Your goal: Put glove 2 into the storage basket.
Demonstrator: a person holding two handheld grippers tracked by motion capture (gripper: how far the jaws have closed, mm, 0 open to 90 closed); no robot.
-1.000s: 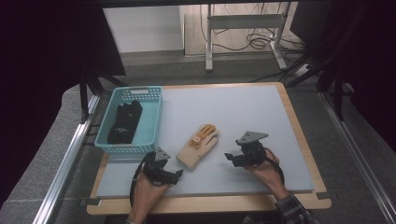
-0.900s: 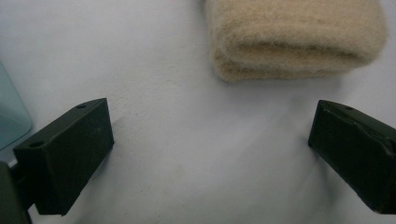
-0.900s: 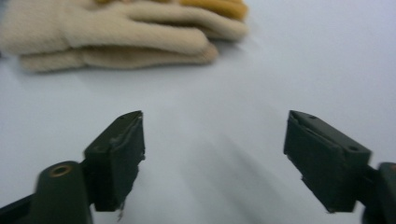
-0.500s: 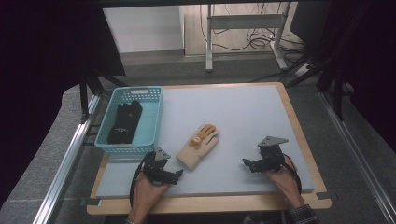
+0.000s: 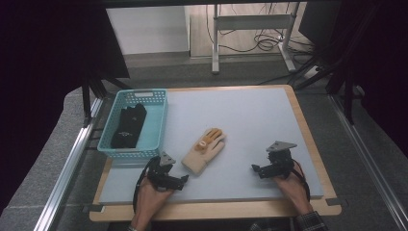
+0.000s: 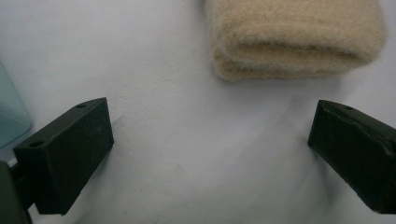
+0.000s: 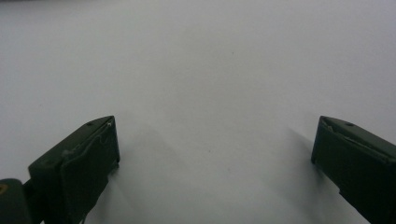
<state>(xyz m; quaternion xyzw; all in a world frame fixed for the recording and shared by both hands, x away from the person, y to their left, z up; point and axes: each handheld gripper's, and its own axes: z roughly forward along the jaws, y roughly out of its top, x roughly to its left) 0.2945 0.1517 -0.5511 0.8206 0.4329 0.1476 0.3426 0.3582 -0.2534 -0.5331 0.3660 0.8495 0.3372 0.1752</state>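
Now: both tongs wide, the tan glove waiting between them

Plainly, your left tongs [image 5: 185, 178] sit low on the desk [image 5: 250, 120] at its near edge, aimed at the cuff end of the tan glove [image 5: 204, 149]. Their jaws stand wide with nothing between them, and in the left gripper view the folded, fuzzy cuff [image 6: 294, 37] lies just ahead of the jaw tips, near but not touching. That placement makes sense if you mean to take the glove by its cuff: the thick folded edge gives the pads something to bite.

Your right tongs [image 5: 255, 169] rest well apart from the glove, near the desk's right front part. Their jaws have just been opening and now stand spread, with bare desk [image 7: 210, 70] between them. Judging by this, the right hand is free, parked out of the way so the left can work without crowding.

The glove lies flat near the middle front of the desk, fingers pointing away from you and toward the right, cuff toward your left hand. Just beside it to the left stands a blue basket [image 5: 107, 144] with a dark glove [image 5: 129, 125] lying inside, which suggests where the tan one belongs.
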